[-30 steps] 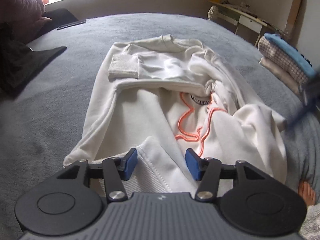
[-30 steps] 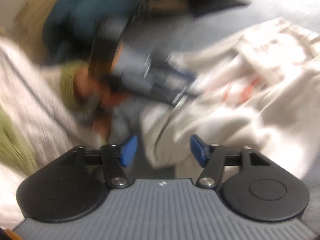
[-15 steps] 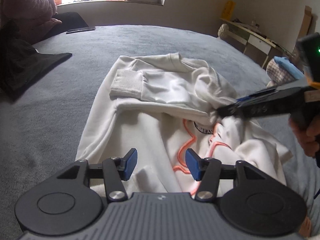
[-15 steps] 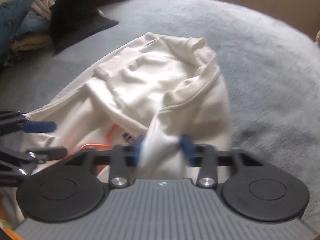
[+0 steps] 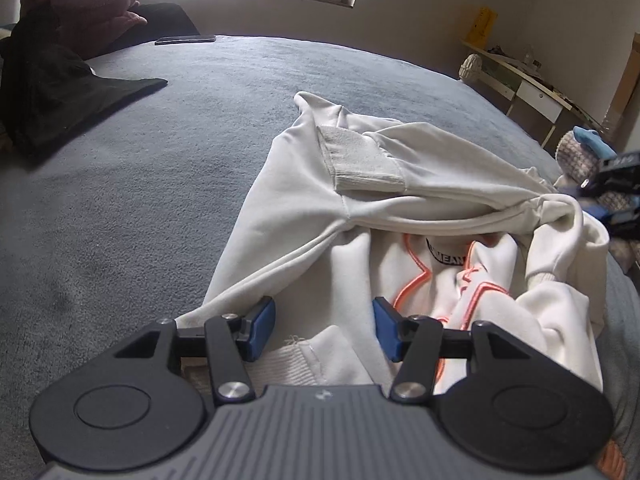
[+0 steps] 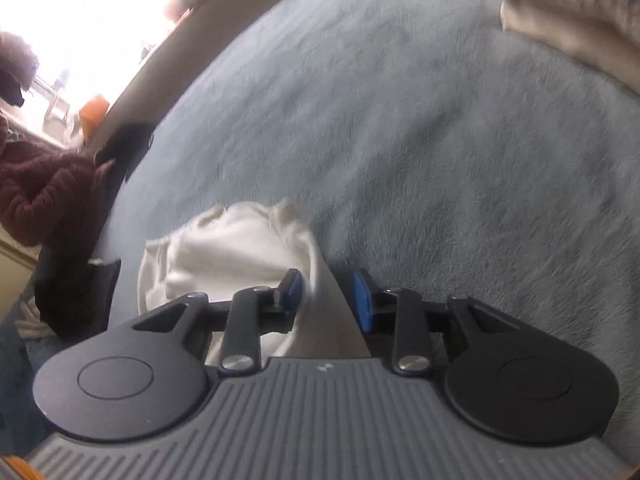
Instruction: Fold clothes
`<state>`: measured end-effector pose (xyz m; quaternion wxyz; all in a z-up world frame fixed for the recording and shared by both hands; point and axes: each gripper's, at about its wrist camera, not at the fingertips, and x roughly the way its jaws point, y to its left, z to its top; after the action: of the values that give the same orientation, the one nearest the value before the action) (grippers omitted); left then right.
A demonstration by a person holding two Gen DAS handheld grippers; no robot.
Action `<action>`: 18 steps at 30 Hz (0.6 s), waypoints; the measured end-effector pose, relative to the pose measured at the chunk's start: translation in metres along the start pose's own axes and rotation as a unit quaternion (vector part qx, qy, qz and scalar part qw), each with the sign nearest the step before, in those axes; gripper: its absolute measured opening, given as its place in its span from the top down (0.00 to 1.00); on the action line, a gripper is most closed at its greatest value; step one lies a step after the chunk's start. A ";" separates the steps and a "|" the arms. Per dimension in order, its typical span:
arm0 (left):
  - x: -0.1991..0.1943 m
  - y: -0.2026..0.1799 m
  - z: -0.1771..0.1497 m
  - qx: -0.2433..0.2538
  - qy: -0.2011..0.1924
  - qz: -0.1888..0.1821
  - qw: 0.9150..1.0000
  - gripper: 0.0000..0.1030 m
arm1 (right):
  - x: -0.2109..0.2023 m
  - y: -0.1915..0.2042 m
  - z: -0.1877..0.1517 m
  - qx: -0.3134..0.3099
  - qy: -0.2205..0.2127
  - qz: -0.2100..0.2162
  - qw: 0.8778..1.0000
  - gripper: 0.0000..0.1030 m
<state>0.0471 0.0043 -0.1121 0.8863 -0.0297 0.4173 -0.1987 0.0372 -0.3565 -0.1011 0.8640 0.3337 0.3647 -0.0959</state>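
Observation:
A white sweatshirt (image 5: 360,208) with an orange outline print lies crumpled on the grey bed (image 5: 160,200), one ribbed cuff folded across its chest. My left gripper (image 5: 324,328) hovers open over the near hem, its blue pads clear of the cloth. At the right edge, my right gripper (image 5: 612,200) pulls a fold of the sweatshirt taut to the right. In the right wrist view that gripper (image 6: 328,300) has a stretched strip of the white sweatshirt (image 6: 240,252) between its blue pads while the jaws are opening.
A black garment (image 5: 60,92) lies at the bed's far left, beside a seated person in a dark red knit (image 5: 80,4). A phone (image 5: 184,39) rests at the far edge. Folded clothes (image 5: 576,156) are stacked at the right, and a low shelf (image 5: 520,76) stands behind them.
My right gripper swung in, took a fold near the sweatshirt's middle and dragged it to the right while rolling. My left gripper dropped slightly toward the hem and stayed open.

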 end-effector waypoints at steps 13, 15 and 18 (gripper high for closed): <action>0.001 0.003 0.001 -0.019 0.005 0.002 1.000 0.47 | 0.057 0.182 -0.103 -0.538 0.013 0.065 0.841 0.41; 0.001 0.003 0.001 -0.022 0.006 0.002 1.000 0.47 | 0.083 0.192 -0.111 -0.561 0.040 0.051 0.825 0.43; 0.001 0.005 0.002 -0.027 0.007 -0.001 1.000 0.47 | 0.109 0.194 -0.111 -0.559 0.077 0.028 0.825 0.76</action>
<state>0.0505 0.0082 -0.1124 0.8820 -0.0522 0.4289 -0.1882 0.1315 -0.1292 -0.1349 0.8740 -0.1897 0.4118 0.1746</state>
